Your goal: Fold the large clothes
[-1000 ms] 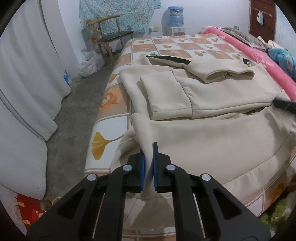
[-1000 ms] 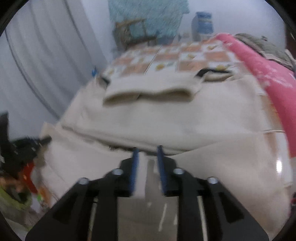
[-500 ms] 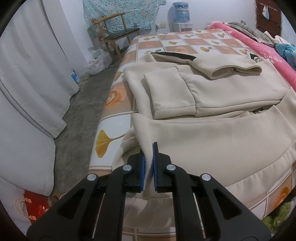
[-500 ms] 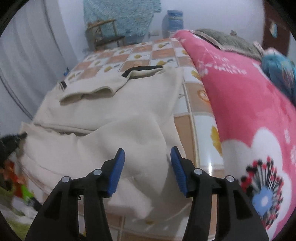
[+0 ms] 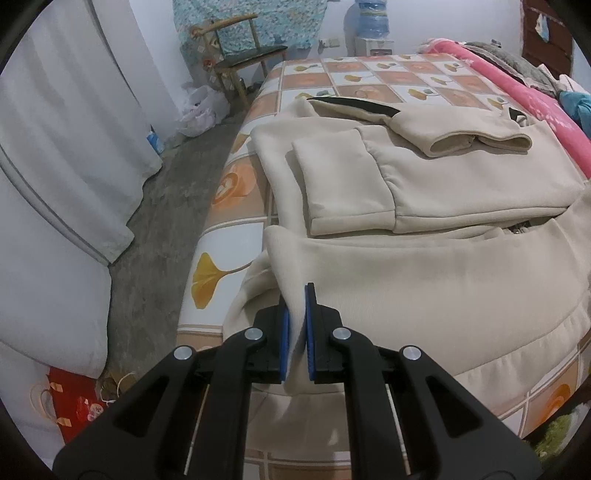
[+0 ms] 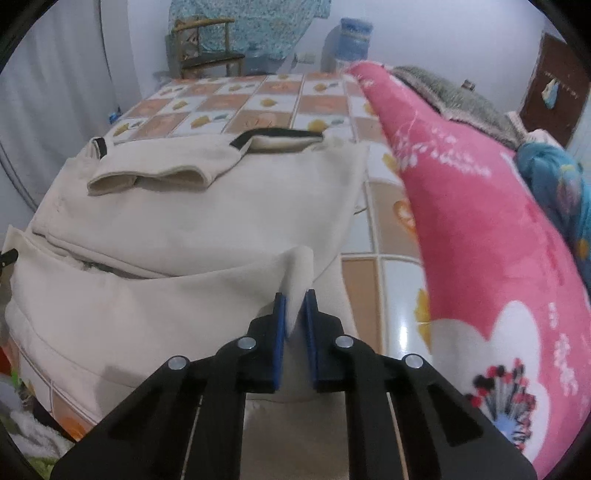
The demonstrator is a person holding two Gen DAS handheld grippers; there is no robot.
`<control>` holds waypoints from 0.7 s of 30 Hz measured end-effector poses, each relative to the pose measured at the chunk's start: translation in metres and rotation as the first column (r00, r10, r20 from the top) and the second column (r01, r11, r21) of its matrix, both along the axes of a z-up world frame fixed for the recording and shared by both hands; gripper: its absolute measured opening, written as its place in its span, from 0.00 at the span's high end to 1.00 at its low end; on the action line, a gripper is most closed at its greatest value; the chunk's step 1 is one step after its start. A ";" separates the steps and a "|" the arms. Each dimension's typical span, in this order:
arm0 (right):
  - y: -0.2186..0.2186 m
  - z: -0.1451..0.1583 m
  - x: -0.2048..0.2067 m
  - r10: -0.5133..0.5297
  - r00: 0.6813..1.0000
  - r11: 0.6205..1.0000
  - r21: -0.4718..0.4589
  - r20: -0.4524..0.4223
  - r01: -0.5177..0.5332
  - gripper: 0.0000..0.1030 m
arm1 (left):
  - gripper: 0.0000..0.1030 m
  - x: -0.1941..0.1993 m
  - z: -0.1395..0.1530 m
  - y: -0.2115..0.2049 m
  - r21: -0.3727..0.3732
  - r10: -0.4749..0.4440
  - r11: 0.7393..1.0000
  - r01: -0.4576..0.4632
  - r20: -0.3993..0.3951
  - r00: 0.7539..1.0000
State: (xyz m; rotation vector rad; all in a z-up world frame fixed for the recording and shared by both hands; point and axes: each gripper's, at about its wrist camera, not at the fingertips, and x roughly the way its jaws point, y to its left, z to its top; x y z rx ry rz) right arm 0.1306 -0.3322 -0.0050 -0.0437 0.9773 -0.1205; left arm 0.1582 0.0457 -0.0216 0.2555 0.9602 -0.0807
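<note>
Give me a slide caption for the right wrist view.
Right gripper closing on a raised corner of the beige fleece sweatshirt on the tiled-pattern bed sheet, beside a pink floral blanket.

Pink blanket (image 6: 480, 236), chair (image 5: 236, 55), perhaps water jug (image 5: 371, 18)

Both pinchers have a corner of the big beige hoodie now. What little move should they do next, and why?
Probably lift both corners together and carry the hem up toward the folded sleeves. The left gripper is clamped on the beige hoodie at its near left corner, and the right gripper is closing on the right corner, fabric between its jaws. The lower half lies unfolded on the bed.
</note>
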 end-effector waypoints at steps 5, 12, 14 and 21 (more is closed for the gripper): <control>0.003 -0.003 0.005 -0.005 1.000 1.000 -0.028 -0.023 0.004 0.89 | 0.93 0.004 -0.001 0.000 -0.006 0.004 1.000 -0.004 -0.026 1.000; -0.002 -0.011 0.014 -0.021 0.997 1.000 -0.009 -0.069 0.020 0.83 | 0.92 0.007 -0.003 -0.002 0.010 0.004 1.000 -0.004 -0.035 0.999; -0.004 -0.014 0.017 -0.028 0.996 1.000 -0.002 -0.084 0.028 0.81 | 0.92 0.008 -0.003 -0.002 0.011 0.006 1.000 -0.005 -0.039 0.999; -0.005 -0.016 0.021 -0.033 0.995 0.999 0.004 -0.096 0.034 0.80 | 0.92 0.009 -0.003 -0.001 0.006 0.011 1.000 -0.011 -0.046 0.999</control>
